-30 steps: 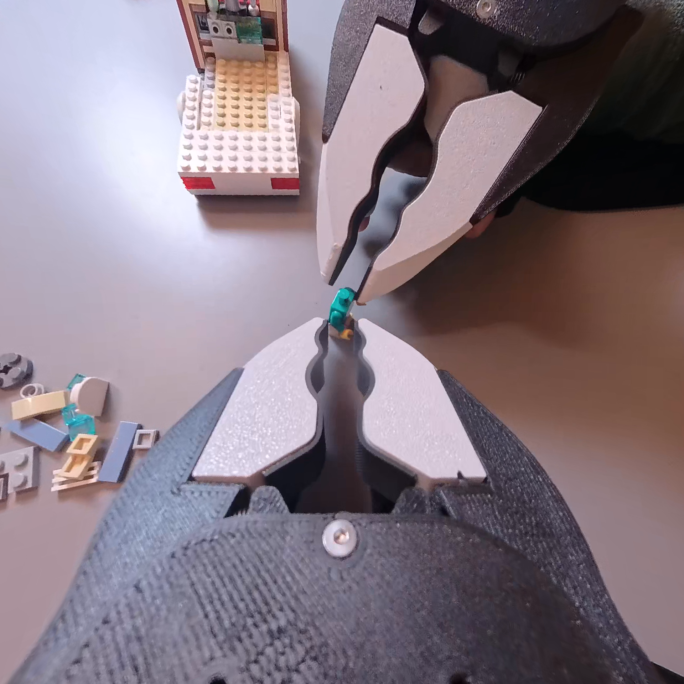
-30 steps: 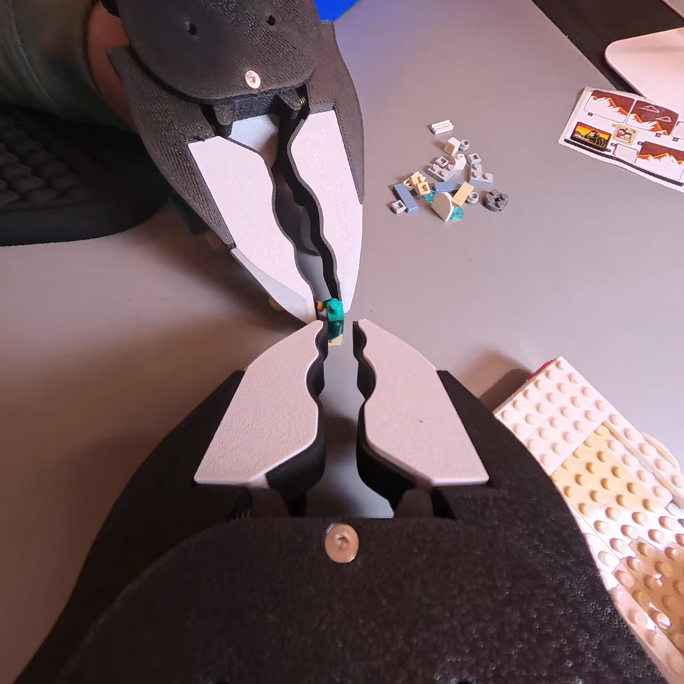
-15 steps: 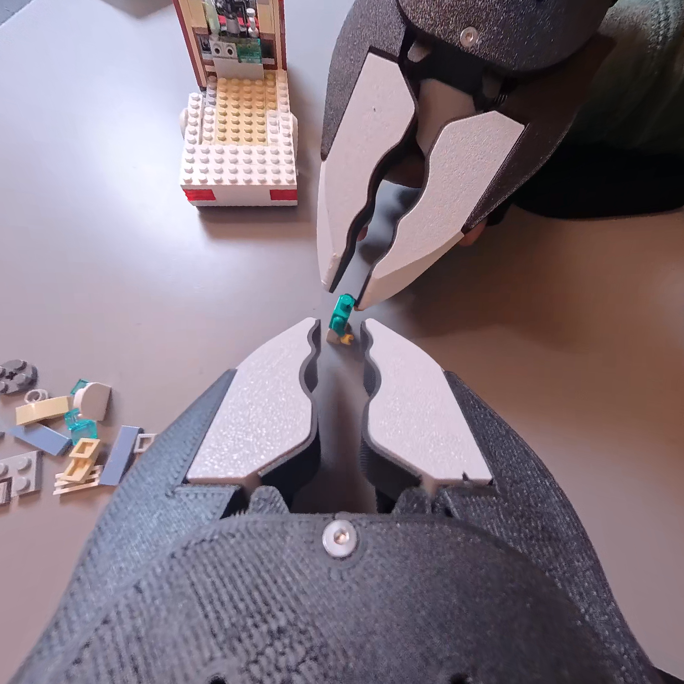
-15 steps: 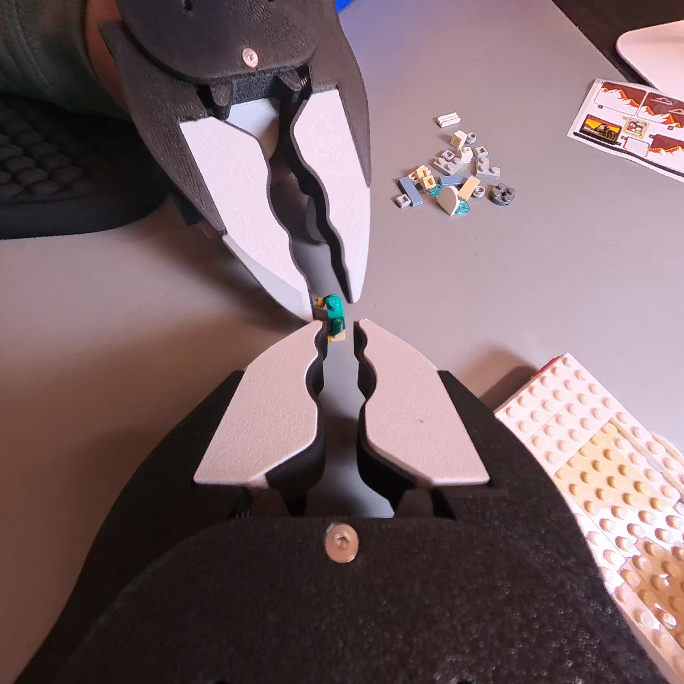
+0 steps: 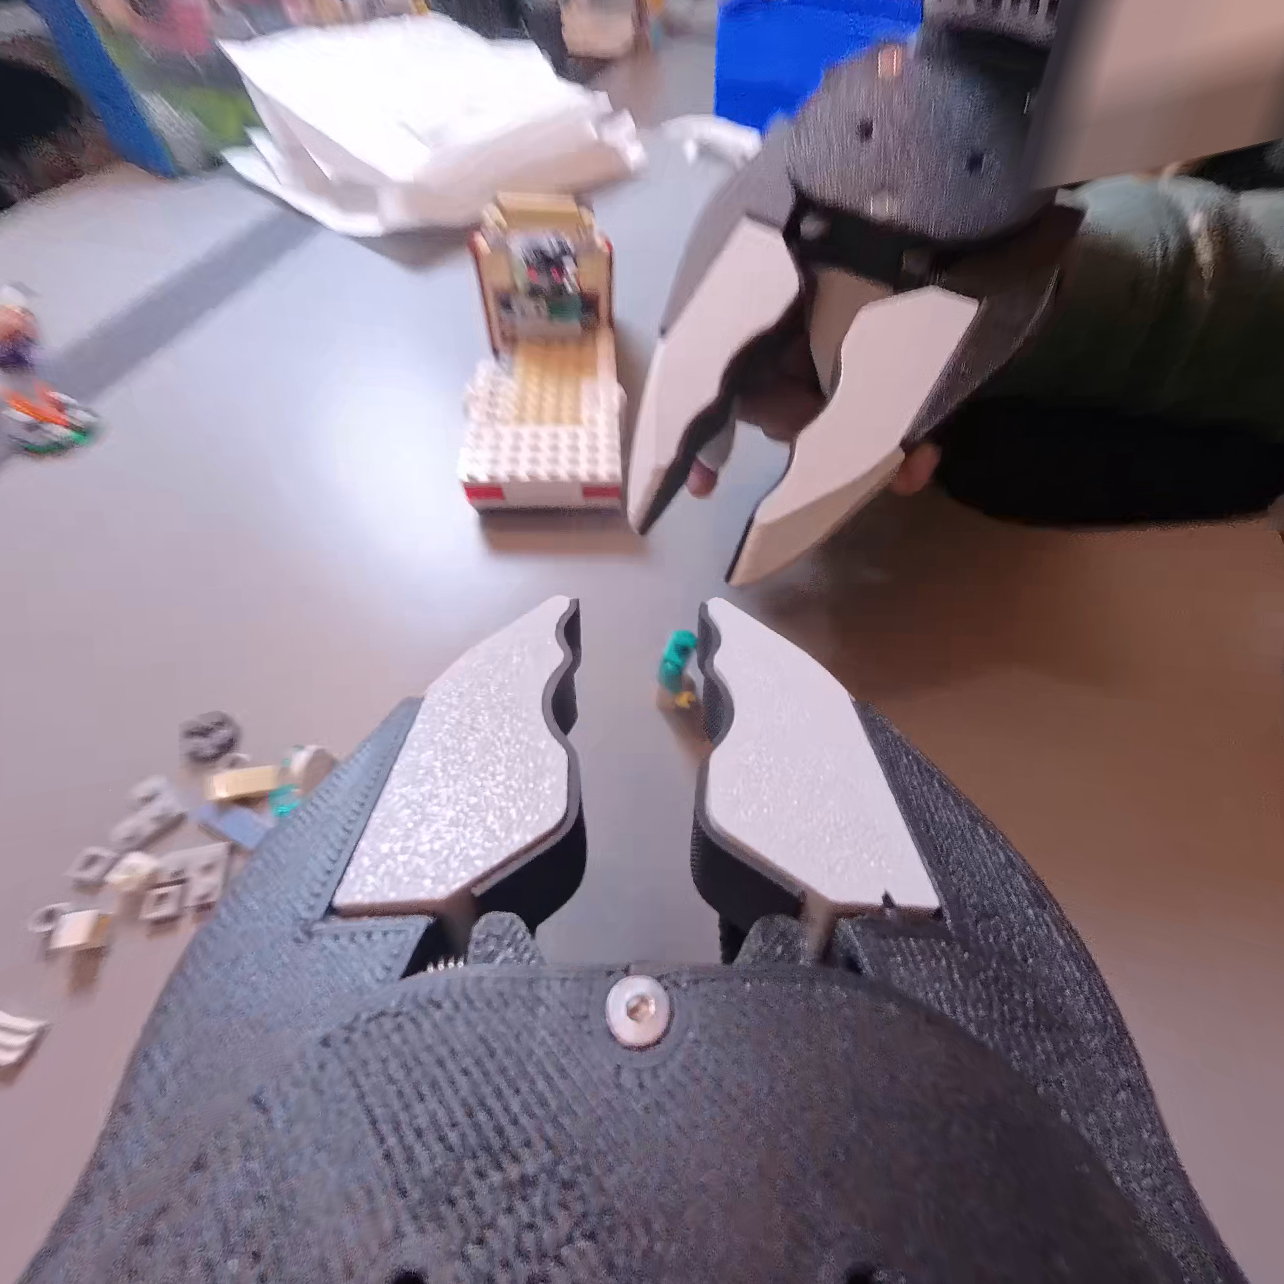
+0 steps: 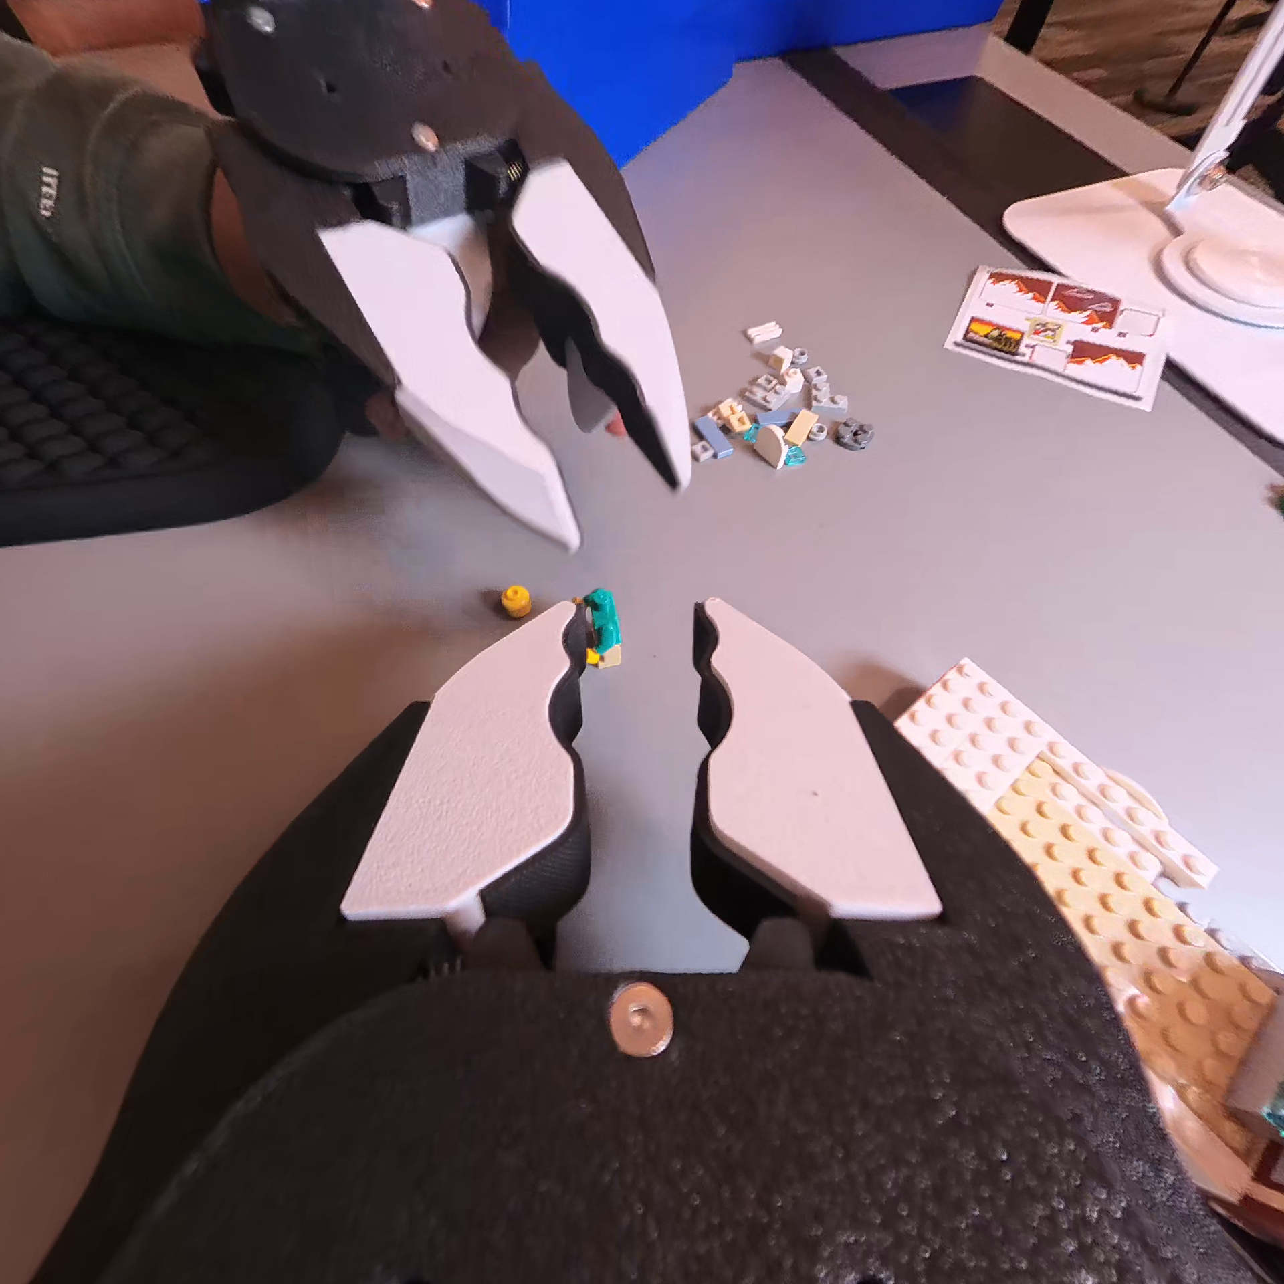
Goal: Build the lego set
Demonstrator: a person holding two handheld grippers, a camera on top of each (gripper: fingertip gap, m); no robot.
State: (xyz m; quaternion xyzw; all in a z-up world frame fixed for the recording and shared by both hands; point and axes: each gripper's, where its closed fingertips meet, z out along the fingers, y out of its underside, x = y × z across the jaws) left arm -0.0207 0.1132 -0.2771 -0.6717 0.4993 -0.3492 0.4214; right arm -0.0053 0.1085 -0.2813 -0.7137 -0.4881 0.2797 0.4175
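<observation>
The teal minifigure (image 5: 675, 665) lies on the table, touching neither the left gripper (image 5: 638, 611) nor the right gripper (image 6: 636, 611), both spread wide and empty. Its yellow head (image 6: 515, 602) sits just beside it. It looks featherlight, hard and slippery; I'd pinch the torso across its flat sides.

The right gripper (image 6: 636, 611) stands with white fingers spread wide over the grey tabletop (image 6: 973, 556). A small teal minifigure torso with a tan base (image 6: 603, 629) leans against its left fingertip. A yellow round minifigure head (image 6: 515, 602) lies near at nine o'clock. The left gripper (image 6: 625, 511), also spread, hangs at twelve o'clock. Loose grey, tan and blue small bricks (image 6: 778, 410) lie at one o'clock.
</observation>
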